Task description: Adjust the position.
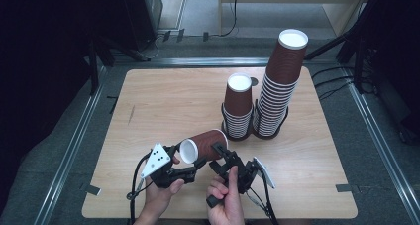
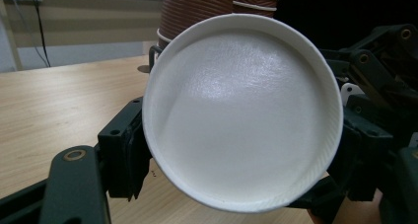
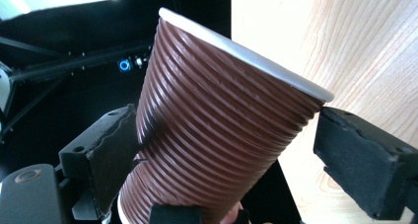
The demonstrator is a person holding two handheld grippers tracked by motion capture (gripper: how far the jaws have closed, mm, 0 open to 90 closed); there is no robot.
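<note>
Ribbed brown paper cup (image 1: 204,144) held on its side above the worktop's (image 1: 163,106) near edge. Left tongs (image 1: 190,166) clamped on its white rim end; right tongs (image 1: 218,153) apart, straddling the body without pressing (likely readying a pull to separate nested cups).

Two stacks of brown cups (image 1: 275,86) stand in a black holder (image 1: 224,112) on the wooden table (image 1: 163,106).
</note>
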